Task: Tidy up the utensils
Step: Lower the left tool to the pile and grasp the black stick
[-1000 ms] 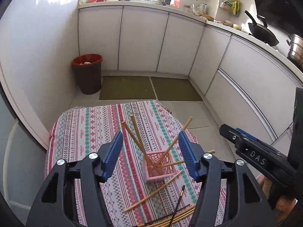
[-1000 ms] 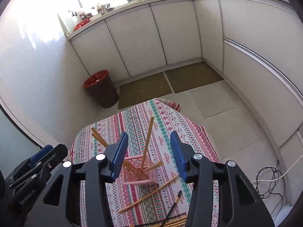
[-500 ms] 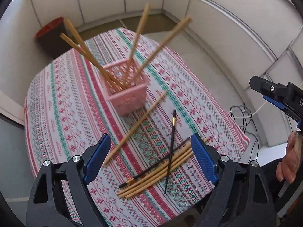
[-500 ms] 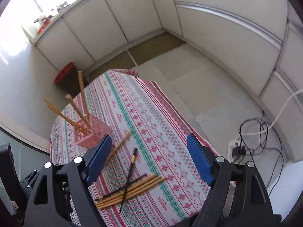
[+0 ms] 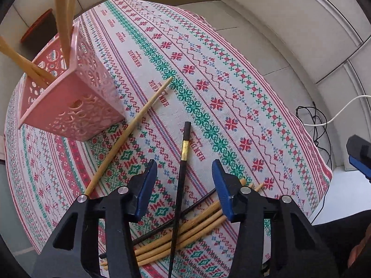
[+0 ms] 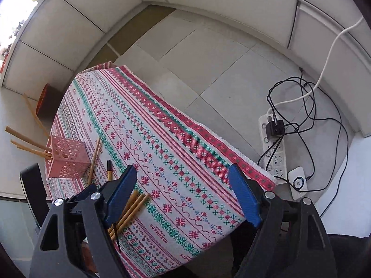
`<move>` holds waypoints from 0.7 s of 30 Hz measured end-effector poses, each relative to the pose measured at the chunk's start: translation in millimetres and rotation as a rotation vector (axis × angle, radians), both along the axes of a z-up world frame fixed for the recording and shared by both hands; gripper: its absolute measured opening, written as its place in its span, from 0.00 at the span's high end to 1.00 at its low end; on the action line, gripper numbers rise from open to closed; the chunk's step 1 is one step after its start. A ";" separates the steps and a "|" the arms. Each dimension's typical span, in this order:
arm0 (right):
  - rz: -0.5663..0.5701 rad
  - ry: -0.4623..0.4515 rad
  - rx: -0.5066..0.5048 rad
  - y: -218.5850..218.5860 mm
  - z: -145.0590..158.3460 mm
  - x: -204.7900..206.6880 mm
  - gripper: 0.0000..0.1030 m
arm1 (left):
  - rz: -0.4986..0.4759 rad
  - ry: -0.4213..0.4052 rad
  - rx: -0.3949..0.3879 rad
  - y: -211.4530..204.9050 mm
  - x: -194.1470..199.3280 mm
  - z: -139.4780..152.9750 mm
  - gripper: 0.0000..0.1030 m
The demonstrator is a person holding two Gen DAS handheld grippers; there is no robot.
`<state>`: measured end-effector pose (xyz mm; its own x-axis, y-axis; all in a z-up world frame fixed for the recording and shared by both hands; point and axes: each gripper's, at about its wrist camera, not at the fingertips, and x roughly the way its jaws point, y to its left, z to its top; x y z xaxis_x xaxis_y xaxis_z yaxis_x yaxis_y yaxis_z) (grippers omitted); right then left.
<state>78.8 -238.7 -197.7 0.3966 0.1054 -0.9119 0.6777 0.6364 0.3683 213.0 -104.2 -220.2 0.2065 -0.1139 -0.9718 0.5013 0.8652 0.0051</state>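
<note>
A pink perforated basket (image 5: 69, 97) stands on the patterned tablecloth (image 5: 208, 74) and holds several wooden chopsticks. A loose wooden chopstick (image 5: 129, 134) lies beside it. A black chopstick with a gold band (image 5: 182, 176) lies between the open fingers of my left gripper (image 5: 184, 187), which hovers low over it. A bundle of wooden chopsticks (image 5: 185, 231) and another black one lie under that gripper. My right gripper (image 6: 183, 194) is open and empty over the cloth's right part; the basket (image 6: 68, 159) and bundle (image 6: 129, 210) show at its left.
A red bin (image 6: 45, 102) stands on the floor beyond the table. A white power strip (image 6: 274, 148) with black cables lies on the tiled floor to the right. White cabinets curve around the far side. The table edge (image 6: 231, 153) runs close by the right gripper.
Both grippers have tilted down and dropped toward the table. The left one has closed in on the black chopstick and narrowed its opening. The right one has swung to the right.
</note>
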 end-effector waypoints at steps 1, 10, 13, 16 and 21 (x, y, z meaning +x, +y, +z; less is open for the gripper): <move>-0.003 0.005 0.007 -1.2 -2.6 -0.5 0.23 | 0.006 0.003 0.003 -2.1 2.6 -2.3 0.60; 0.001 0.033 0.049 -2.2 -13.6 2.8 0.23 | -0.010 -0.001 0.056 -13.2 14.3 -19.4 0.93; 0.014 0.038 0.058 3.1 -15.5 6.0 0.23 | 0.000 -0.025 0.049 -3.7 13.6 -18.1 0.94; 0.033 0.039 0.047 11.7 -15.7 12.9 0.23 | 0.007 -0.042 0.034 13.5 9.5 -9.7 0.94; 0.114 0.050 0.094 40.3 -23.2 35.8 0.23 | -0.001 -0.080 -0.016 48.2 -11.5 23.1 0.94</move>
<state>114.7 -198.3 -220.9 0.3321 0.2326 -0.9141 0.6221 0.6744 0.3976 201.4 -56.1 -197.1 0.2836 -0.1292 -0.9502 0.5007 0.8650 0.0318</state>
